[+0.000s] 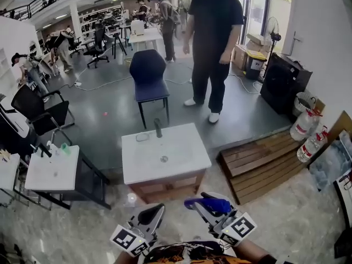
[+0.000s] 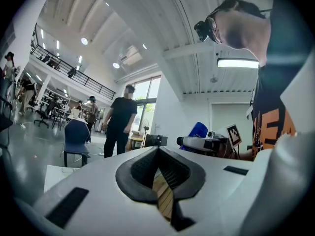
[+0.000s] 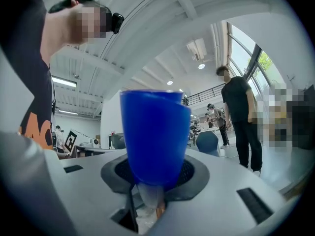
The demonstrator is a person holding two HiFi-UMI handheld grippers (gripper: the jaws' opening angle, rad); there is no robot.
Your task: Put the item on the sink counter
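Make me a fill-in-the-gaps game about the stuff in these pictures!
1. The right hand-held gripper is shut on a ____ item.
2. The left hand-held gripper is shut and holds ____.
3. Behind the white sink counter stands a dark blue ____.
4. The person standing past the counter wears ____ clothes.

Missing words: blue; nothing; chair; black.

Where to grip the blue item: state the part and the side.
Take it by its narrow end, coming end-on, as the right gripper grips the blue item now. It widens away from the jaws, so that end likely seats best between them.
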